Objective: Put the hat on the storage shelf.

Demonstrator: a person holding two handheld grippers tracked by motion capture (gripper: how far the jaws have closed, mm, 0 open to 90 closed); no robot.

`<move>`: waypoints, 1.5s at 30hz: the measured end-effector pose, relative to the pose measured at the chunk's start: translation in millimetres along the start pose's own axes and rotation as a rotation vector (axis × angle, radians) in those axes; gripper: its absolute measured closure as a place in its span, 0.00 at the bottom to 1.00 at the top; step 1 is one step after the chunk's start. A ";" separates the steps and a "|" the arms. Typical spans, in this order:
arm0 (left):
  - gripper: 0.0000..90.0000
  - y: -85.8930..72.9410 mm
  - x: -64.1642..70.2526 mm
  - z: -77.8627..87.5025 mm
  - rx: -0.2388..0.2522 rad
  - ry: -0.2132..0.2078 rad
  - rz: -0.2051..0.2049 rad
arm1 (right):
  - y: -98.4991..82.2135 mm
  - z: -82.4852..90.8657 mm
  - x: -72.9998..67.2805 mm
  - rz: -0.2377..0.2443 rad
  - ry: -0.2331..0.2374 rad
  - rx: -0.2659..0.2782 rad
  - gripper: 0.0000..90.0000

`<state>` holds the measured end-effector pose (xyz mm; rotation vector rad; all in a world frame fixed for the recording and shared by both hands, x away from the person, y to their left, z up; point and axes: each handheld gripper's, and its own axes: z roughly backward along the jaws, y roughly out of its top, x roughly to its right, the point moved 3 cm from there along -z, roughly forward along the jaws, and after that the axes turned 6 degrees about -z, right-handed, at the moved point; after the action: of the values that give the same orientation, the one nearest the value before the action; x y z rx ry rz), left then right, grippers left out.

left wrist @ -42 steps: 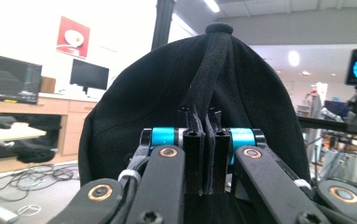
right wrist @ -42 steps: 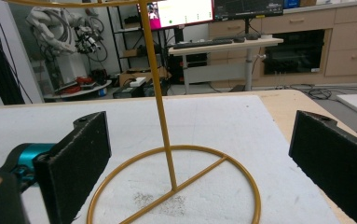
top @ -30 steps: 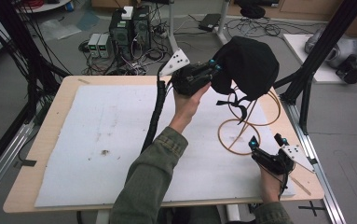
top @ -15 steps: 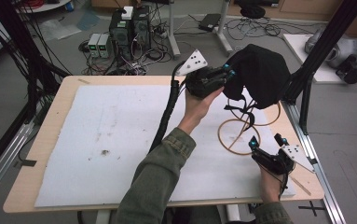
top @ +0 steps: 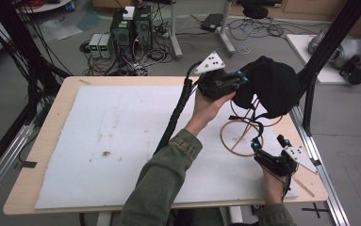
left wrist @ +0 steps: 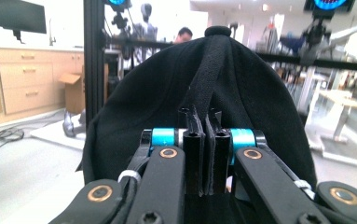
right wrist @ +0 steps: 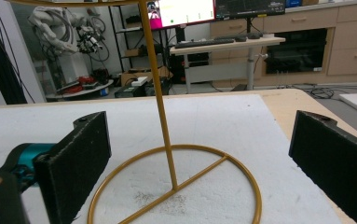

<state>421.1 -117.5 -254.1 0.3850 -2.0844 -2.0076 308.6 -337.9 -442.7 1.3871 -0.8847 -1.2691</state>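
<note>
The left tongs [top: 238, 79] pinch the black cap [top: 270, 89] tight, right above the gold stand [top: 242, 136]. The right tongs [top: 267, 142] wait wide open near the stand's ring on the desk [top: 65, 101], holding nothing.

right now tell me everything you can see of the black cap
The black cap looks like soft fabric, with a round crown, a button on top and a raised seam running down to the jaws. The left gripper is shut on a fold of it, holding it in the air above the gold wire stand. Dark straps hang below it towards the stand; whether they touch it cannot be told.
</note>
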 end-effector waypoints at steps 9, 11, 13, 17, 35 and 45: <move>0.97 -1.2 4.4 -7.4 -0.084 -0.010 -0.022 | -0.5 -0.1 -0.2 -0.003 0.003 -0.003 0.05; 0.97 0.2 5.5 -7.3 -0.110 -0.007 -0.036 | -0.6 -0.4 -0.5 -0.003 0.004 -0.002 0.05; 0.97 1.9 6.6 -6.1 -0.120 -0.001 -0.060 | -0.7 -0.3 -0.5 0.001 0.004 -0.004 0.05; 0.97 2.3 8.4 -6.5 -0.127 0.005 -0.083 | -0.9 -0.1 -1.1 -0.001 0.005 -0.008 0.05; 0.73 -4.7 4.9 -8.2 -0.154 0.003 -0.045 | -0.7 -0.3 -0.1 -0.001 0.005 -0.003 0.05; 0.32 -5.4 -0.7 -3.4 -0.138 0.058 -0.023 | -0.6 -0.1 -0.2 -0.001 0.005 -0.004 0.05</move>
<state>423.0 -120.7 -259.3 0.4389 -1.9028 -2.1121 308.6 -337.5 -443.3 1.3873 -0.8783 -1.2664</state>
